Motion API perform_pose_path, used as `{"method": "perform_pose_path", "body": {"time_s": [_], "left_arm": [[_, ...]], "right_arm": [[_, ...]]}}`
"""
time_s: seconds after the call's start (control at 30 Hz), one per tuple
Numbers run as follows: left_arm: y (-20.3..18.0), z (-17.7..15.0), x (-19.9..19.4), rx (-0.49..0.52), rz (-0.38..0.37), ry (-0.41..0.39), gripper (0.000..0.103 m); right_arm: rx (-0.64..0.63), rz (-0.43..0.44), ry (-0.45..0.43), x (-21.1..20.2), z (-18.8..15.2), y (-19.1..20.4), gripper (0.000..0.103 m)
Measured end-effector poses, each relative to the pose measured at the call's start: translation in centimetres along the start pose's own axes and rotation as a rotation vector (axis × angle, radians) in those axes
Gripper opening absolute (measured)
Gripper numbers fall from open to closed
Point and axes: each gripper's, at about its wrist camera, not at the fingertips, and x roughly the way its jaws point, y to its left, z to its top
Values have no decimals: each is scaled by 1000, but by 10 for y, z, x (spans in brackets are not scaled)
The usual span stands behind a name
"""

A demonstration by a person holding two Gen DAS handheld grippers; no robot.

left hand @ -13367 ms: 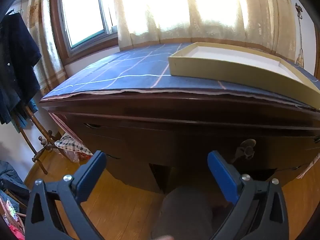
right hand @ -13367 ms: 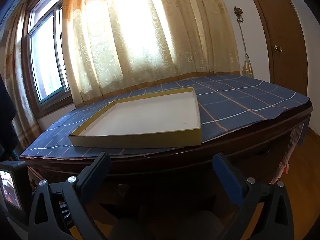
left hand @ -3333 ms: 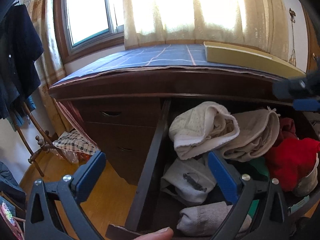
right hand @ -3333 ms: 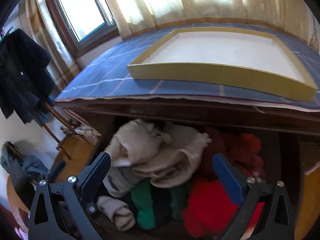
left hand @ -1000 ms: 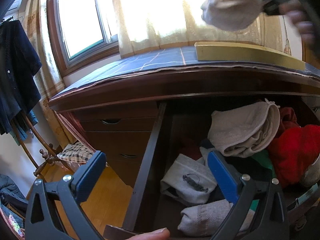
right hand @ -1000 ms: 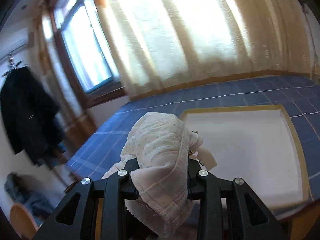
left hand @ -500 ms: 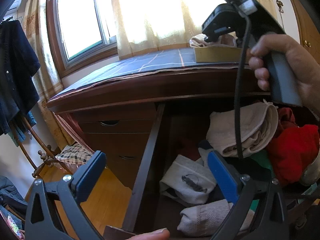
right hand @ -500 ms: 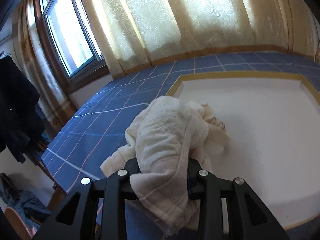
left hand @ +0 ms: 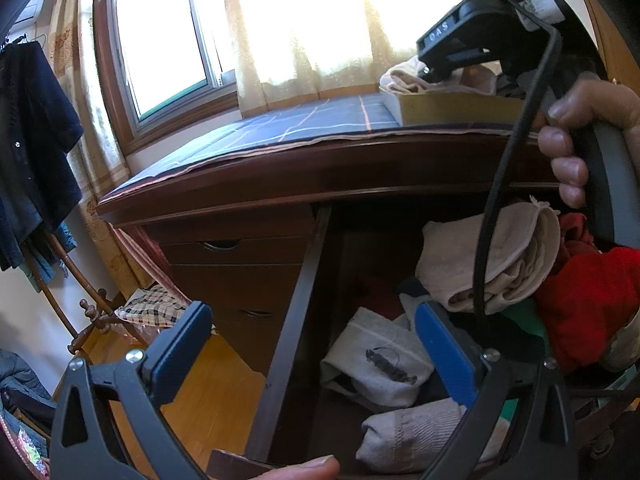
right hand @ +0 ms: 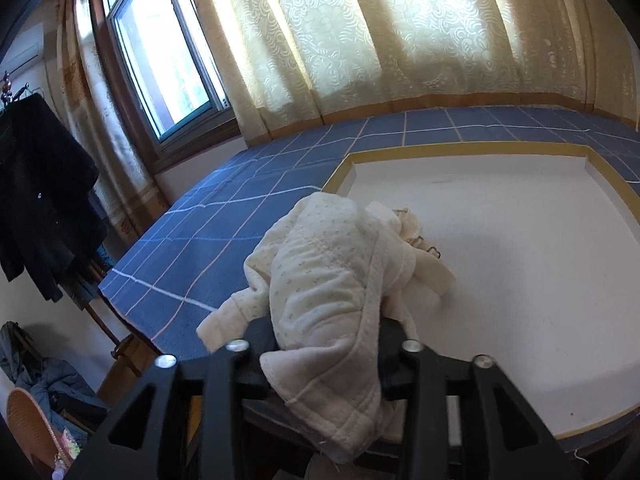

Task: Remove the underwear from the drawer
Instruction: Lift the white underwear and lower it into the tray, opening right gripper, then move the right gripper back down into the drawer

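The cream quilted underwear (right hand: 324,264) lies bunched over the near left corner of the yellow-rimmed tray (right hand: 460,148) on the blue checked tabletop. My right gripper (right hand: 324,320) has just been opening its jaws, and the garment still fills the gap and bulges over both fingers. From the left wrist view the right gripper (left hand: 460,48) hovers over the tray (left hand: 440,108) with the underwear (left hand: 404,78) under its nose. My left gripper (left hand: 310,316) stands open and empty in front of the open drawer (left hand: 296,320).
The drawer holds a beige folded garment (left hand: 492,256), a red one (left hand: 588,300), a white one (left hand: 376,364) and a grey roll (left hand: 416,432). A hand (left hand: 580,132) grips the right tool; its cable (left hand: 492,216) hangs over the drawer. A dark coat (left hand: 32,152) hangs at left.
The right gripper has come down with the underwear onto the tray's near left corner, and its fingers stand slightly wider apart. The left gripper has not moved.
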Motion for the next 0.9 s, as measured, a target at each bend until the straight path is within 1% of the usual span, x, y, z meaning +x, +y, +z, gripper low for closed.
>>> {"method": "perform_pose_path", "body": {"time_s": [0.03,0.07,0.1,0.13,0.2,0.23,0.27,0.33,0.43,0.5,0.57,0.67,0.8,0.9], "left_arm": [[0,0,0,0,-1,0,103],[0,0,0,-1,-2,0,103],[0,0,0,-3,-6,-2,103],[0,0,0,-3,-7,-2,103],[1,0,0,-4,-8,-3,103],[1,-1,0,-4,-8,-3,103],[2,-1,0,-5,-8,-3,103],[2,-1,0,-7,-8,-1,103],[1,-1,-1,-7,-7,0,103],[1,-1,0,-6,-5,2,103],[1,0,0,-6,-4,2,103],[1,0,0,-7,-3,2,103],[1,-1,-1,-9,-1,-3,103],[0,-1,-1,-7,4,-1,103]], "right_arm": [[9,-16,5,0,2,0,60],[23,-35,10,-1,3,-2,67],[35,-34,8,-2,4,-4,67],[66,-6,-23,-11,6,-9,67],[104,23,-82,-26,6,-16,68],[118,38,-122,-38,6,-20,70],[121,39,-149,-47,5,-21,72],[111,24,-198,-67,2,-21,73],[88,15,-236,-92,-8,-23,73],[76,10,-239,-101,-14,-25,73],[73,4,-221,-110,-22,-32,73],[101,-4,-211,-125,-36,-47,73],[110,-23,-229,-142,-57,-56,73],[109,-20,-201,-143,-72,-57,73]]}}
